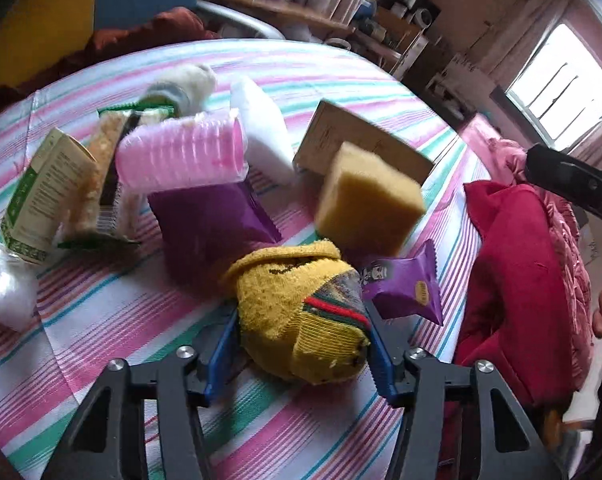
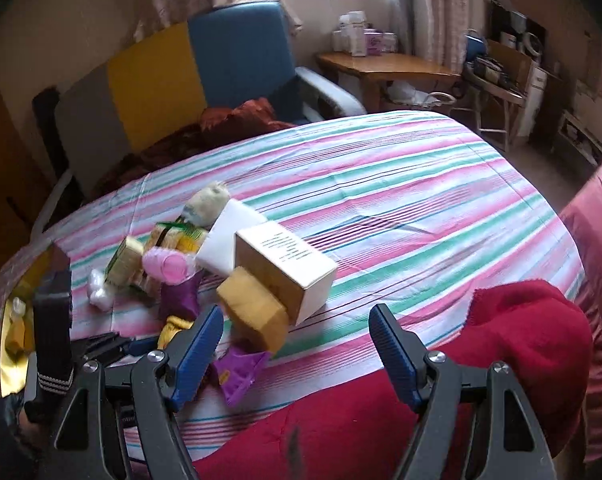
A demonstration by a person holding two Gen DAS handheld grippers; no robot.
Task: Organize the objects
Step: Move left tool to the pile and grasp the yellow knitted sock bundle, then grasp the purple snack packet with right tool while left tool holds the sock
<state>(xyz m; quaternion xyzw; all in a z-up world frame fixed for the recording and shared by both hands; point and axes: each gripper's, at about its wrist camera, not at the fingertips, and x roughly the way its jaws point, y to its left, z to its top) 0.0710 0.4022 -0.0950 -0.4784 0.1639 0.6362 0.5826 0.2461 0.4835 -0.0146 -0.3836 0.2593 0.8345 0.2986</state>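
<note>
A rolled yellow sock [image 1: 285,292] with a red and green band lies on the striped bed sheet [image 1: 101,320]. My left gripper [image 1: 301,320] has a blue pad pressed against each side of it. Behind it stand a yellow sponge [image 1: 367,200], a cardboard box [image 1: 353,140], a pink ribbed cup [image 1: 181,156], a purple pouch [image 1: 209,216] and a small purple packet [image 1: 409,284]. My right gripper [image 2: 297,316] hovers open over the bed's near edge with nothing between its fingers. The sponge [image 2: 253,304] and the box [image 2: 285,264] are just ahead to its left.
A green and white carton [image 1: 41,196], a white pack [image 1: 261,128] and a white plastic bag [image 1: 1,288] lie at the pile's left. A red cloth [image 2: 501,340] covers the bed's near right corner. A blue and yellow chair [image 2: 205,64] and a wooden table [image 2: 385,68] stand behind the bed.
</note>
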